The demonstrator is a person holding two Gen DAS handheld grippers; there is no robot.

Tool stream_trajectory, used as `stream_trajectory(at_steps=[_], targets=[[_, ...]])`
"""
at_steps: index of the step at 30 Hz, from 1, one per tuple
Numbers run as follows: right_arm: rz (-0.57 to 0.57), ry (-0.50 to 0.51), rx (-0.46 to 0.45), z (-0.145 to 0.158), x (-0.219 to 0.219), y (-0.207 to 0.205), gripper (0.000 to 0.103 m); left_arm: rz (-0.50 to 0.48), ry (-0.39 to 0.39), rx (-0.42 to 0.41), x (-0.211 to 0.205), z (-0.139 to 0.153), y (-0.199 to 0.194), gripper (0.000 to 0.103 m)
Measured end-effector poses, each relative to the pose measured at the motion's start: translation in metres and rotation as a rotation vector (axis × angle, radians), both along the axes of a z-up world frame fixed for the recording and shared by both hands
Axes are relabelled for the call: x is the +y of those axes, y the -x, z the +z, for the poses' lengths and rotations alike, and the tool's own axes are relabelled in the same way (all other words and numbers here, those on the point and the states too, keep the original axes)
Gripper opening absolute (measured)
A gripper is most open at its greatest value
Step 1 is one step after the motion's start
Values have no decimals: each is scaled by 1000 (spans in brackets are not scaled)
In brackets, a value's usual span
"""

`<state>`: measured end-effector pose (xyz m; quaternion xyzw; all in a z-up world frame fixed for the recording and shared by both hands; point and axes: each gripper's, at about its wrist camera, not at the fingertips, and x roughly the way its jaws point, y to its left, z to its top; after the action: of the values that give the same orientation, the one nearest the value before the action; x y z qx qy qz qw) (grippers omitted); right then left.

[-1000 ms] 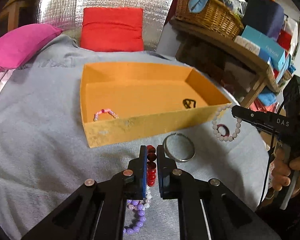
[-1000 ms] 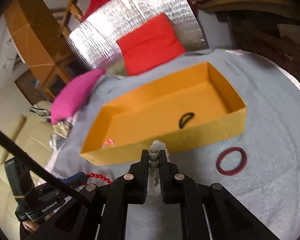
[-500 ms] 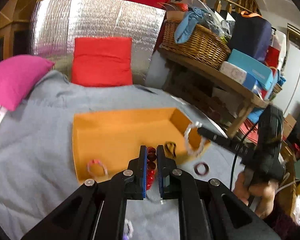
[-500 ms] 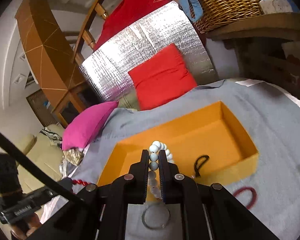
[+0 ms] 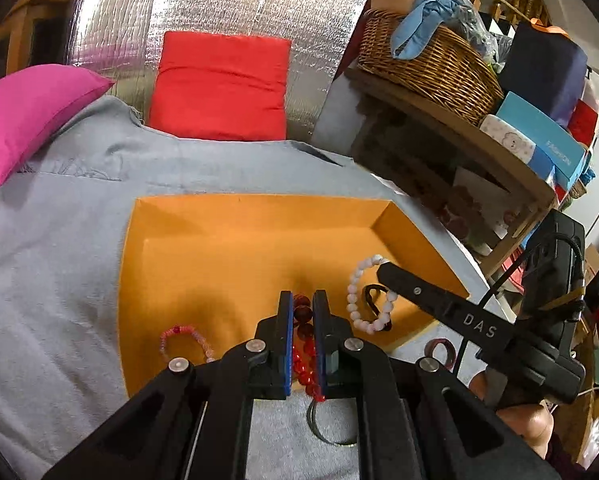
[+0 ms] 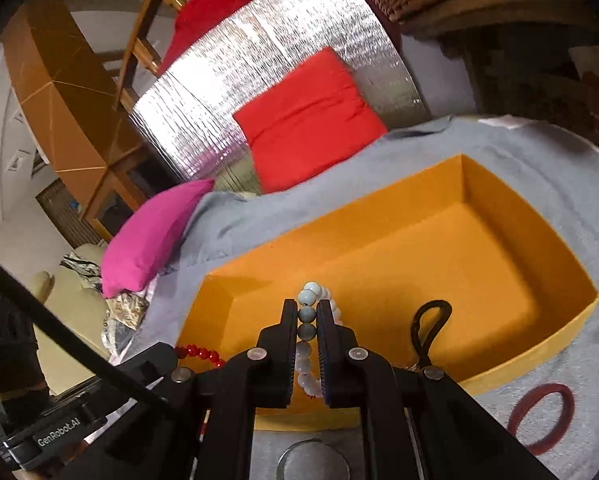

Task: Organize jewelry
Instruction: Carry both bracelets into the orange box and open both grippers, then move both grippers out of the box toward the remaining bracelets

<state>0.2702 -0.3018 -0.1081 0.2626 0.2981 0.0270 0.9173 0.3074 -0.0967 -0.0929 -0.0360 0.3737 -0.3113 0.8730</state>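
Hovering over the box (image 5: 259, 248) at its 6 o'clock edge, left gripper (image 5: 302, 312) pinching red beads (image 5: 304, 340), right gripper (image 6: 307, 320) at 3 o'clock clamping white beads (image 6: 308, 322), both strands dangling, seemingly for dropping inside.

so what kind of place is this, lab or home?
Looks like a lived-in home, probably a living room: pink cushion and red cushion behind the grey cloth, plus a wicker basket on a cluttered wooden shelf.
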Motion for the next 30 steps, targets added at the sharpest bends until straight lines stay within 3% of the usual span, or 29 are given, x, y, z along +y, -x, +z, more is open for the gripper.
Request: stream_trajectory(at_steps=[10, 12, 13, 16, 18, 21, 23, 25, 30], targets=[[-29, -3, 36, -11, -4, -16, 14, 18, -13, -49, -9, -5, -3, 10], [-60, -12, 40, -11, -10, -14, 24, 37, -19, -55, -6, -5, -5, 13], [-79, -22, 38, -10, -14, -12, 30, 48, -23, -56, -3, -5, -5, 19], [-101, -32, 31, -5, -23, -4, 32, 79, -32, -53, 5, -5, -5, 36], [-109, -21, 27, 0, -26, 1, 32, 102, -22, -47, 14, -2, -4, 40], [-116, -18, 17, 8, -31, 12, 32, 162, -2, -32, 30, 4, -2, 63], [-124, -17, 17, 12, -34, 18, 35, 208, 6, -34, 42, 8, 2, 67], [-134, -15, 15, 16, -36, 26, 47, 245, -15, -27, 52, 11, 6, 72], [-111, 29, 2, 28, -31, 46, 48, 326, -97, -39, 77, 11, 28, 74]])
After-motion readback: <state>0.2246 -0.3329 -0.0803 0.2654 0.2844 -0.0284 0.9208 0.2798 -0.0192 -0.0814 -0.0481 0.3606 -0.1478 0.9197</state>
